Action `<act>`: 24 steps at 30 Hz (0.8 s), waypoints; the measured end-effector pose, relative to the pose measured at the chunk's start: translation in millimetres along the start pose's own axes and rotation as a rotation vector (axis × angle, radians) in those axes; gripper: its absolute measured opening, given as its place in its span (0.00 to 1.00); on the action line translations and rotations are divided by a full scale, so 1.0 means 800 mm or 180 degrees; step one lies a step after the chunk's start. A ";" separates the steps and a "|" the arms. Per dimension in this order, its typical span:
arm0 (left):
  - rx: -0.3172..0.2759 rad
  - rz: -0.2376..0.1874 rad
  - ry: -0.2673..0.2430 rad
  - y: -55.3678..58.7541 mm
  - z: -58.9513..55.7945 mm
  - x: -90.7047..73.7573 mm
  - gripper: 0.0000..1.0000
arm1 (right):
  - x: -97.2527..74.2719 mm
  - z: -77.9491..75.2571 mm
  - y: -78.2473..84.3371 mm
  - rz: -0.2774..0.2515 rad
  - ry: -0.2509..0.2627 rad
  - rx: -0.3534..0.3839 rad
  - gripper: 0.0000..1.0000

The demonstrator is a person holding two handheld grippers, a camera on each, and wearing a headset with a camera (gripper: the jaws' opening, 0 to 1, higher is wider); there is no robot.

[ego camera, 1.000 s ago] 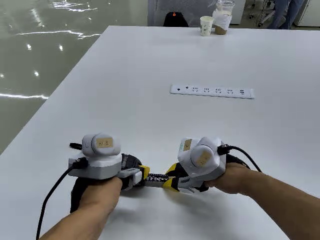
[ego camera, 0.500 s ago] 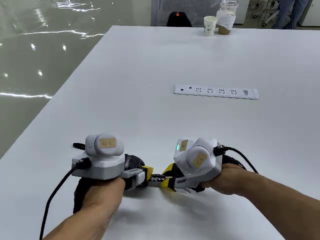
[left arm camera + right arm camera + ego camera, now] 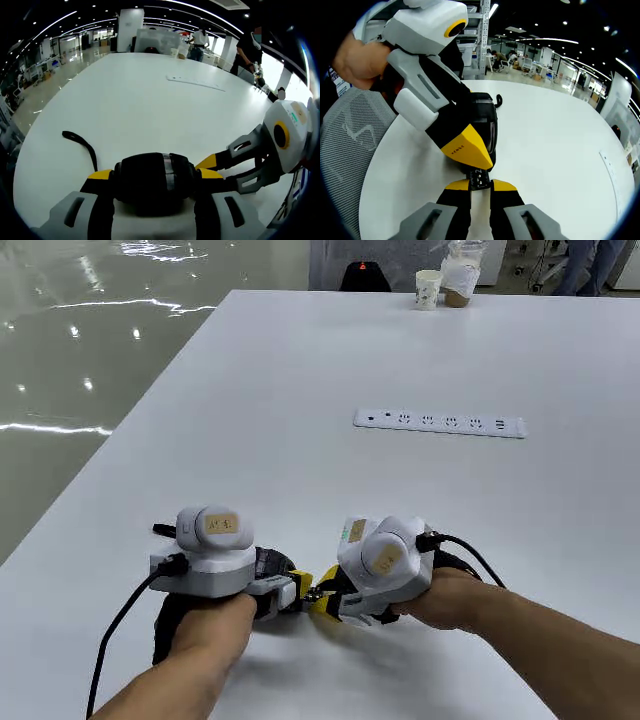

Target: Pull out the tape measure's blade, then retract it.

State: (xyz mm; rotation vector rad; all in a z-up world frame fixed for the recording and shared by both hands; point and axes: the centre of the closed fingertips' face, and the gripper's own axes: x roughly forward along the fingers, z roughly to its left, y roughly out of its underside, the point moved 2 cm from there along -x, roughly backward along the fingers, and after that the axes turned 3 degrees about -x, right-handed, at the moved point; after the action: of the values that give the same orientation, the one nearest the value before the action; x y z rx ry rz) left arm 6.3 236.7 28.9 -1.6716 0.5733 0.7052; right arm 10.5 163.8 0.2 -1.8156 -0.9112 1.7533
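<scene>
**Yellow-tipped grippers nearly meeting, blade almost fully inside the case**

Head view: on the white table (image 3: 400,500) the left gripper (image 3: 277,582) and the right gripper (image 3: 322,602) are very near each other, close to the near edge. The black tape measure (image 3: 268,565) sits in the left gripper. Only a short piece of blade (image 3: 311,593) runs from it to the right gripper.

Left gripper view: the jaws are parted as wide as the case and press on its two sides, so this gripper holds the tape measure. A thin black strap (image 3: 82,142) lies on the table, just to the left of the case.

Right gripper view: the jaws are almost completely closed and pinch the end of the blade, just in front of the mouth of the case. Only a few printed marks of the blade are visible.

Progress: with so little blade out, I judge the task is either at the very start of the pull or at the very end of the return. These pictures alone do not decide which one.

Room: the left edge of the table is near the left gripper. To the right and forward there is much free surface. The power strip (image 3: 438,423) is well apart, and a paper cup (image 3: 428,288) stands at the far edge.
</scene>
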 end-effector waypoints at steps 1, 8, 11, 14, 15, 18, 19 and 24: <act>-0.0001 0.0002 0.0002 0.000 0.000 0.000 0.60 | 0.001 0.001 -0.001 -0.0004 0.0001 0.0002 0.10; -0.0004 -0.0001 0.0011 0.000 0.000 0.000 0.60 | 0.005 0.002 -0.006 -0.0014 0.0016 -0.0019 0.10; -0.0008 -0.0006 0.0012 0.000 0.000 0.000 0.60 | 0.005 0.002 -0.005 -0.0026 0.0017 0.0015 0.10; -0.0007 -0.0011 0.0024 0.001 0.000 0.000 0.61 | 0.004 0.003 -0.005 -0.0032 0.0012 0.0014 0.11; -0.0005 -0.0007 0.0029 0.001 0.000 0.000 0.61 | 0.004 0.003 -0.006 -0.0031 0.0013 0.0008 0.11; -0.0004 0.0002 0.0042 0.001 -0.001 0.000 0.62 | 0.005 0.003 -0.006 -0.0028 0.0024 0.0007 0.11; -0.0002 0.0003 0.0045 0.001 -0.001 0.000 0.62 | 0.005 0.003 -0.005 -0.0030 0.0027 0.0009 0.11; 0.0007 0.0012 0.0059 0.001 -0.002 0.000 0.63 | 0.005 0.004 -0.005 0.0010 0.0039 -0.0044 0.12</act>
State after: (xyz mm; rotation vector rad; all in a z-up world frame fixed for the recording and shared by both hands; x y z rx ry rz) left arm 6.2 235.1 28.5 -1.6771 0.5905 0.6923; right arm 7.0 169.0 -0.4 -1.8355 -0.9183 1.7400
